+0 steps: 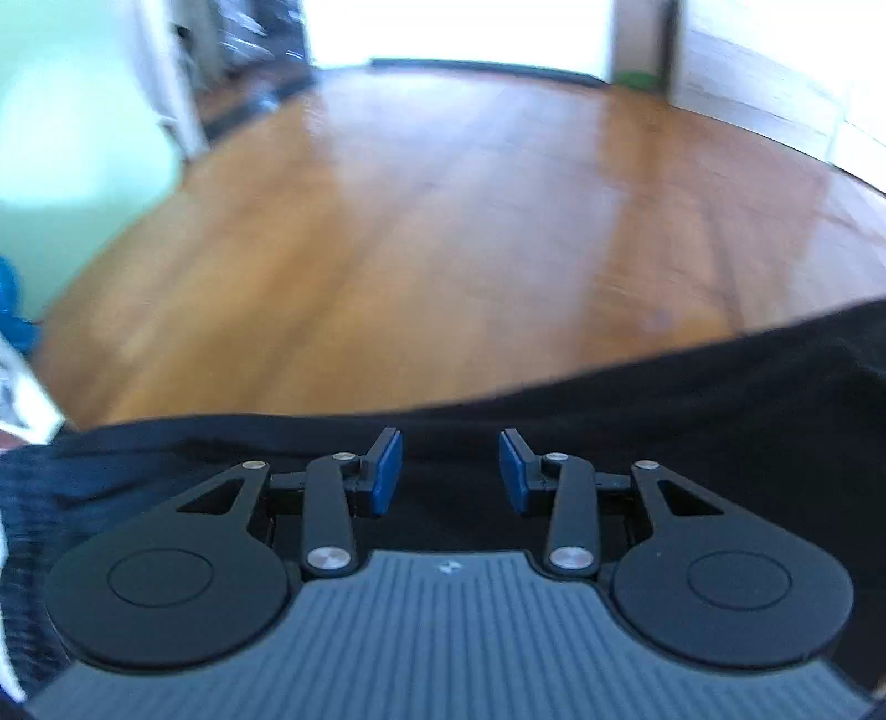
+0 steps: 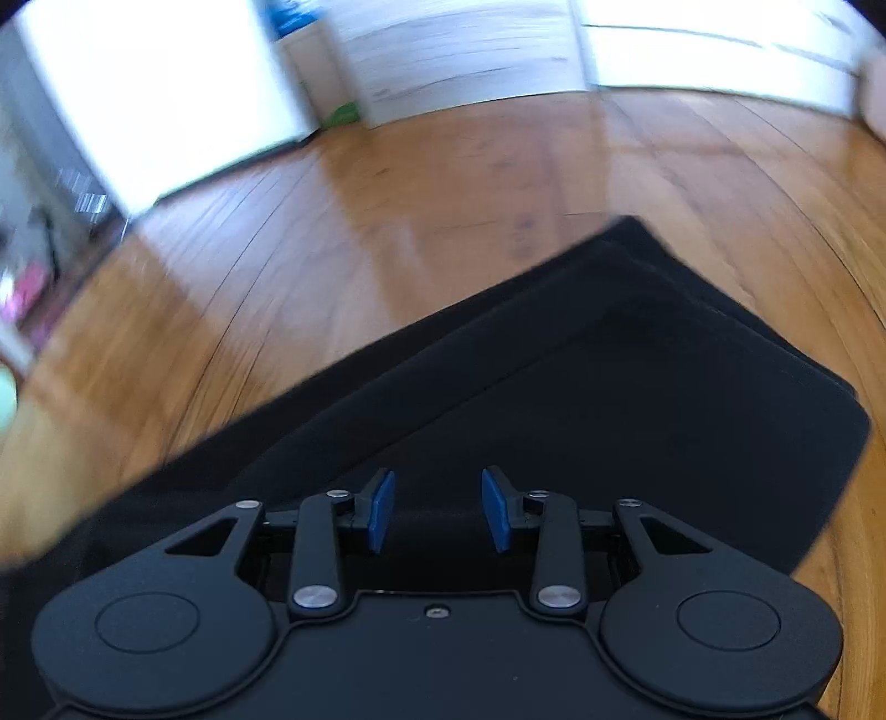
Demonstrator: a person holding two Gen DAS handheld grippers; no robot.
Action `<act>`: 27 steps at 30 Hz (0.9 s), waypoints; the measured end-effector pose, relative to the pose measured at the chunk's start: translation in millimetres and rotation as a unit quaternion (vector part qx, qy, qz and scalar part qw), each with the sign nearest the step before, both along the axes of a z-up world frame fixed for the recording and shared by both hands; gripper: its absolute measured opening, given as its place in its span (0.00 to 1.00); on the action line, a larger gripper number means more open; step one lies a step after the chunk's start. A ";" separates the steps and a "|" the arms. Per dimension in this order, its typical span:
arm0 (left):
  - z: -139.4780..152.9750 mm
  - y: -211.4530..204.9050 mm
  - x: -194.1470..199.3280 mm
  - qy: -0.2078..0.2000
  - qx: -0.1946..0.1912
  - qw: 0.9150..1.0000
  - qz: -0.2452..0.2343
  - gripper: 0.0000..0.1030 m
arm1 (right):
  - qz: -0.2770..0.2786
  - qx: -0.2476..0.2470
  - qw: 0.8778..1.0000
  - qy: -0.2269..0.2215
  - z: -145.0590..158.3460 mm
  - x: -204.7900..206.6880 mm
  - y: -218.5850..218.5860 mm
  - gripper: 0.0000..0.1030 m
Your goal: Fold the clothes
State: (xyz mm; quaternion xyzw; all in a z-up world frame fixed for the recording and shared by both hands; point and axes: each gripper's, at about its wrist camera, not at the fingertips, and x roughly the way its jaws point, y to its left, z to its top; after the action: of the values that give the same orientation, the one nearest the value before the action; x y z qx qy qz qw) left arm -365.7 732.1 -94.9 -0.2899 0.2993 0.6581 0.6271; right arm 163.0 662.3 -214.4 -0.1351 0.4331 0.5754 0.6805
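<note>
Cloth point(image 2: 637, 387) lies folded on the floor point(image 2: 443, 194), directly under both my fingers. Right fingers point(image 2: 437, 509) and left fingers point(image 1: 449, 471) gape empty above it; long axis runs away rightward.

place: home room | evidence: wooden floor point(image 1: 443, 221); bright doorway point(image 1: 459, 27) beyond it; white cabinet point(image 2: 443, 61)

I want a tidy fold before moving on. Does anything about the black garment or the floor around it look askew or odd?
Slightly. In the right wrist view the black garment lies folded on the wood floor, but its layers are offset, with stepped edges along the upper side rather than flush. No spill or damage shows; the pictures are blurred.
</note>
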 end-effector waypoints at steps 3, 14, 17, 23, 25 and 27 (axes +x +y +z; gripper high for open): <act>-7.3 9.1 21.5 -0.018 -0.016 0.999 -0.026 0.38 | -0.049 -0.004 0.999 0.007 -1.0 30.2 7.8 0.52; -16.3 21.6 85.0 -0.060 -0.022 0.991 -0.114 0.40 | 0.010 0.021 0.995 -0.098 -9.1 104.5 64.3 0.60; -15.8 13.3 83.3 -0.099 -0.007 0.982 -0.161 0.40 | 0.093 -0.025 0.987 -0.131 -19.1 111.5 75.5 0.59; -30.9 5.5 91.7 -0.104 -0.033 0.978 -0.178 0.40 | 0.154 -0.050 0.976 -0.148 -29.8 99.9 77.7 0.50; -32.4 6.4 97.3 -0.103 -0.036 0.977 -0.182 0.40 | 0.174 -0.036 0.973 -0.147 -29.4 94.4 69.1 0.21; -33.7 7.4 102.9 -0.102 -0.038 0.977 -0.186 0.40 | 0.188 -0.024 0.972 -0.140 -27.7 89.8 61.5 0.16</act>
State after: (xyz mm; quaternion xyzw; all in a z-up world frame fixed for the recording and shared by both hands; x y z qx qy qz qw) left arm -262.7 739.5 -128.6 -0.3182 0.3074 0.4851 0.7543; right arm 252.9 723.8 -242.1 -0.3094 0.3137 0.6581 0.6105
